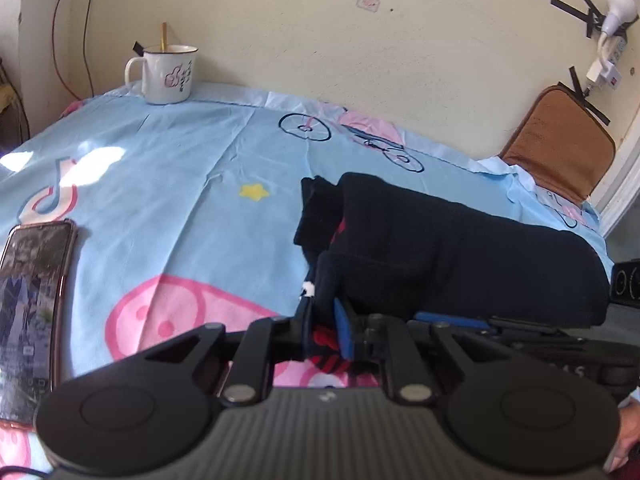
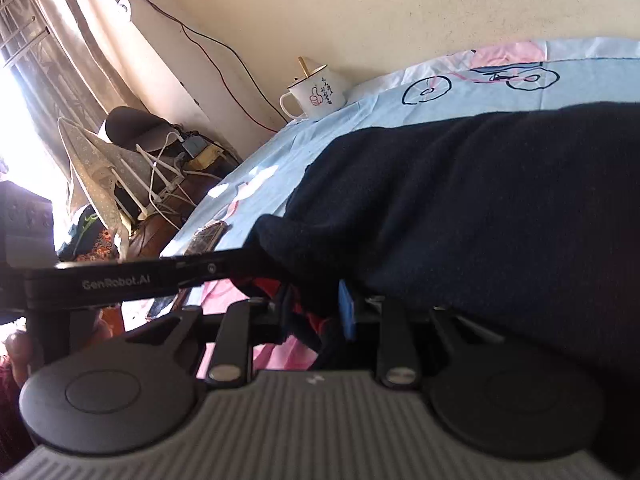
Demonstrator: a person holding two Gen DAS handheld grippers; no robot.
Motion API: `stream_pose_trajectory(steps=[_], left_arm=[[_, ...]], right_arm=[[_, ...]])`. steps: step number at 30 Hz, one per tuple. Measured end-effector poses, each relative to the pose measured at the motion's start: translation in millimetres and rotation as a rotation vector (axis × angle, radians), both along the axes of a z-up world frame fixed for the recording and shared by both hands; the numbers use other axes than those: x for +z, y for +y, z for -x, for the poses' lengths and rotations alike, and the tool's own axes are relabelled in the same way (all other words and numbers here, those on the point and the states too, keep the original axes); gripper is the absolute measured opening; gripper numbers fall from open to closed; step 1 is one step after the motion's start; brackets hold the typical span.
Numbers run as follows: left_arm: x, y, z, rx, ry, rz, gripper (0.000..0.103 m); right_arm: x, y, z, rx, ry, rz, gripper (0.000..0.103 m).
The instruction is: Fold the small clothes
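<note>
Garment [image 1: 460, 240] edge pinched by both hand-held grippers [image 1: 324, 324] [image 2: 316, 312]; only right view shows window [image 2: 16, 92].

Matt fleecy dark garment [image 1: 440, 248]

A garment [image 1: 460, 240] lies on the sheet [image 1: 180, 184], toward the right in the left wrist view. A mug [image 1: 168, 74] stands at the far edge by the wall [image 1: 320, 32] — left of the garment. A phone [image 1: 28, 312] lies at the near left. A cushion [image 1: 560, 140] leans against the wall — far right.
</note>
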State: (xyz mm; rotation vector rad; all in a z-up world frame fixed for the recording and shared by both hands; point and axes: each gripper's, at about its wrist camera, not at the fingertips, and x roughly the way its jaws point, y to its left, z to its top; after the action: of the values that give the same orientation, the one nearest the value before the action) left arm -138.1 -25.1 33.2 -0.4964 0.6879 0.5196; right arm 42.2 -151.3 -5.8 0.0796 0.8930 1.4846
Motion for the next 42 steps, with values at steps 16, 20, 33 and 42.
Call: stream_pose_trajectory(steps=[16,20,33,42], left_arm=[[0.4,-21.8,-87.8,-0.096,0.041,-0.141,0.015],[-2.3,-11.7,-75.4,-0.088,0.012,-0.078,0.011],[14.1,-47.9,-124.3,-0.293,-0.152,0.091,0.018],[-19.4,-51.5,-132.9,-0.297,-0.105,0.027,0.006]], right_arm=[[1.9,-160.8,-68.1,-0.57,0.007,-0.03,0.027],[5.0,-183.9,-64.4,-0.56,0.045,-0.078,0.036],[-8.2,-220.9,-73.4,-0.688,0.133,-0.09,0.072],[-3.9,-168.9,-61.4,-0.606,0.042,-0.002,0.031]])
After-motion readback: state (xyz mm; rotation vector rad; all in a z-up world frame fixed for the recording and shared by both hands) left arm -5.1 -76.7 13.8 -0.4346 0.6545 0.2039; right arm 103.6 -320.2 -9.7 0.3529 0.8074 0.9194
